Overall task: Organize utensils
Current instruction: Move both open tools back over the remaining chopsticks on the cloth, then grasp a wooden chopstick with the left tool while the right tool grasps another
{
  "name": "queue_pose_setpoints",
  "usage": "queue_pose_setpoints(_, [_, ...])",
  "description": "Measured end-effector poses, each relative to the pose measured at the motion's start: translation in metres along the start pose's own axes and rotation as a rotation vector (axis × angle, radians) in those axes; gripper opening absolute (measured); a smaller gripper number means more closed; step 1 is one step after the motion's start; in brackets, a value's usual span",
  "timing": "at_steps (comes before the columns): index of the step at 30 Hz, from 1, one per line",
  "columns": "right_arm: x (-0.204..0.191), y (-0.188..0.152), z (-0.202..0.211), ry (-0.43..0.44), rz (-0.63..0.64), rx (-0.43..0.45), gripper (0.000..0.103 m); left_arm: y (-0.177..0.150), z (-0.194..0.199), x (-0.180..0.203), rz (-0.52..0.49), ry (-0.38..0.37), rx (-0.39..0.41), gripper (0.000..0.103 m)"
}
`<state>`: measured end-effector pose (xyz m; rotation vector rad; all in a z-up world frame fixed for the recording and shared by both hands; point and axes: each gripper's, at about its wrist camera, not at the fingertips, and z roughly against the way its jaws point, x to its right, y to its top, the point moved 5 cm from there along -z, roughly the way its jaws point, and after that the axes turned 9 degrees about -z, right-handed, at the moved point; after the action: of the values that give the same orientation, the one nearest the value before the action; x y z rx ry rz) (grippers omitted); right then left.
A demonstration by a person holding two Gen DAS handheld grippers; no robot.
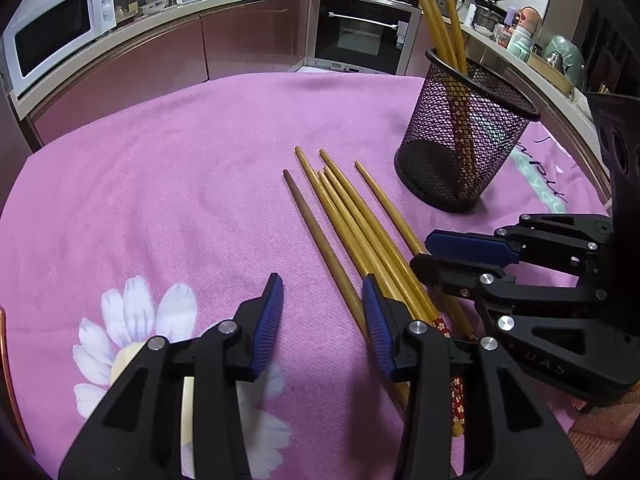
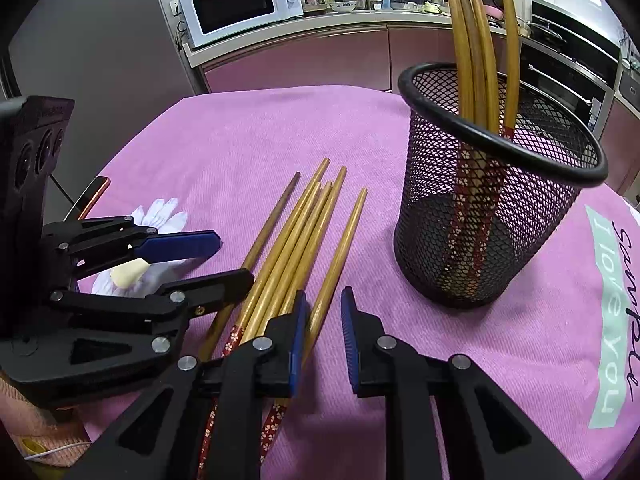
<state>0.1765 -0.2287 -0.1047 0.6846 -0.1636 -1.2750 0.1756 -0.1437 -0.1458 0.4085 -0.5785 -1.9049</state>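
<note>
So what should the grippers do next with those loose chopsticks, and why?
Probably shut the right gripper on the outermost chopstick: it already lies between the open fingers, while the mesh holder with other chopsticks stands just beyond. The left gripper is open too.

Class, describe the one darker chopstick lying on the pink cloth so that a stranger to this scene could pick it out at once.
Start at the black mesh cup standing on the pink cloth. Beside it lies a fan of loose chopsticks, not yet in the cup. The odd one is the outermost, farthest from the cup: it is dull brown with a dark tip, while its neighbours are golden yellow.
</note>
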Motion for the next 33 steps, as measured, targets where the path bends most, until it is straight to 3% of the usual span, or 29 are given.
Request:
queue_pose_setpoints(6, [0.0007,0.0004,-0.0003,0.001,-0.001,0.001,0.016,0.0002,-0.0018,0.0029,0.002,0.003,-0.003,0.028])
queue_pose_setpoints(16, [-0.0007,0.0050,-0.0039,-0.020,-0.001,0.025,0.017,0.0017,-0.0063,0.0059,0.000,0.038,0.004,0.026])
queue_pose_setpoints(22, [0.0019,0.0071,-0.0037,-0.009,-0.018,0.023,0.009,0.0014,-0.0059,0.0041,0.017,0.043,0.004,0.015])
queue_pose_setpoints(33, [0.0008,0.0082,-0.0057,0.002,-0.013,0.014,0.007,0.0013,-0.0059,-0.0024,0.026,0.045,0.001,0.014])
